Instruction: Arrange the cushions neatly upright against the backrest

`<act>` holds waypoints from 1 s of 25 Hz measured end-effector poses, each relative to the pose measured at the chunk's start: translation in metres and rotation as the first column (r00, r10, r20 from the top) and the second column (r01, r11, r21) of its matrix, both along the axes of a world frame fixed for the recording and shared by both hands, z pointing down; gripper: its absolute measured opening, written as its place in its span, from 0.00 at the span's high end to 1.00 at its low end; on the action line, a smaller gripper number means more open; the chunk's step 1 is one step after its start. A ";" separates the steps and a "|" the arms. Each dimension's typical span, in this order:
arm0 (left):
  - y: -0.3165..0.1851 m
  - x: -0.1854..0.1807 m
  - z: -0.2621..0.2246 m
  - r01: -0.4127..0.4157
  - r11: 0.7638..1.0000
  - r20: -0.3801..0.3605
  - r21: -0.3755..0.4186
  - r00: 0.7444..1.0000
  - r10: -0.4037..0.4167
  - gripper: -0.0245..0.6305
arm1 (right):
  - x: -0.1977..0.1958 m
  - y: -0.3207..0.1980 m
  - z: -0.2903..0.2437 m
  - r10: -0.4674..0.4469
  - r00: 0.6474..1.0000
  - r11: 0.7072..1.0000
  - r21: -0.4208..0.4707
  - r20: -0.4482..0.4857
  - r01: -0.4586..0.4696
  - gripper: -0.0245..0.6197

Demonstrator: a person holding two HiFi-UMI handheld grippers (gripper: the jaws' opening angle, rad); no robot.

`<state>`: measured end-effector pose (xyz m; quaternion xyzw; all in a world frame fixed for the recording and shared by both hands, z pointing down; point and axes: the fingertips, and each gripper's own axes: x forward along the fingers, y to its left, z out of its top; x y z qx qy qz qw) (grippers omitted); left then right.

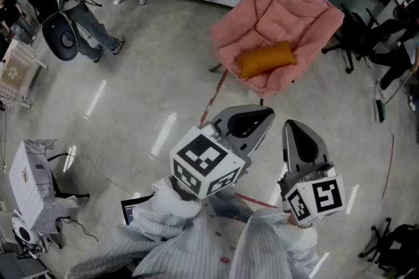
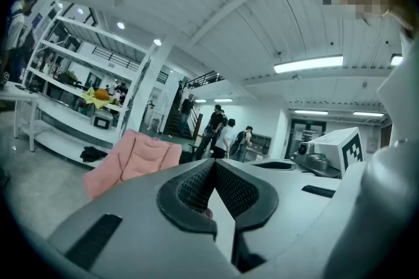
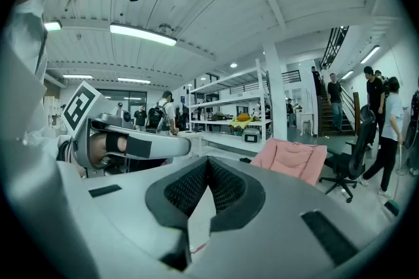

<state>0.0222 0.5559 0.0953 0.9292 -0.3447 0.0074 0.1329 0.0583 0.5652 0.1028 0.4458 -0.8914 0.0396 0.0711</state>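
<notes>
Sleeves (image 1: 170,232), pale striped, fill bottom of head view, one pair of tongs in each hand. Pink chair (image 1: 230,35) stands on shiny floor (image 1: 131,94) ahead, well apart from both tongs. Orange cushion (image 1: 266,59) lies flat across chair seat near front edge, not propped on backrest (image 1: 294,2). Left tongs (image 1: 262,117) pinched together, nothing between pads, aimed roughly level toward chair. Right tongs (image 1: 294,130) just beside them, likewise closed and empty.
</notes>
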 end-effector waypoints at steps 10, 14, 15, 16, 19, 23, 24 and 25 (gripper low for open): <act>0.015 -0.003 0.002 0.026 1.000 0.012 0.010 1.000 -0.027 0.95 | 0.001 0.016 0.000 -0.017 0.999 1.000 0.011 0.032 0.017 0.94; 0.021 -0.006 0.004 0.056 0.998 0.014 0.015 0.998 -0.057 0.95 | 0.007 0.023 0.000 -0.017 0.999 1.000 0.012 0.046 0.017 0.94; 0.020 -0.007 0.006 0.064 0.998 0.016 0.013 0.998 -0.065 0.95 | 0.008 0.023 0.000 -0.016 0.999 1.000 0.012 0.051 0.016 0.94; 0.019 -0.008 0.008 0.072 0.997 0.019 0.010 0.997 -0.072 0.95 | 0.008 0.021 0.001 -0.017 0.998 1.000 0.010 0.054 0.017 0.94; 0.013 -0.012 0.012 0.094 0.996 0.018 0.000 0.995 -0.094 0.95 | 0.009 0.015 0.006 -0.030 0.998 1.000 -0.004 0.058 0.030 0.94; -0.004 -0.023 0.019 0.116 0.993 0.020 -0.009 0.993 -0.116 0.95 | 0.001 -0.003 0.013 -0.041 0.998 0.999 -0.016 0.051 0.042 0.94; -0.009 -0.027 0.021 0.118 0.993 0.021 -0.011 0.993 -0.118 0.95 | -0.002 -0.009 0.014 -0.041 0.998 0.999 -0.019 0.049 0.042 0.94; -0.016 -0.031 0.023 0.119 0.993 0.021 -0.013 0.993 -0.118 0.95 | -0.005 -0.016 0.016 -0.040 0.998 0.999 -0.022 0.048 0.041 0.94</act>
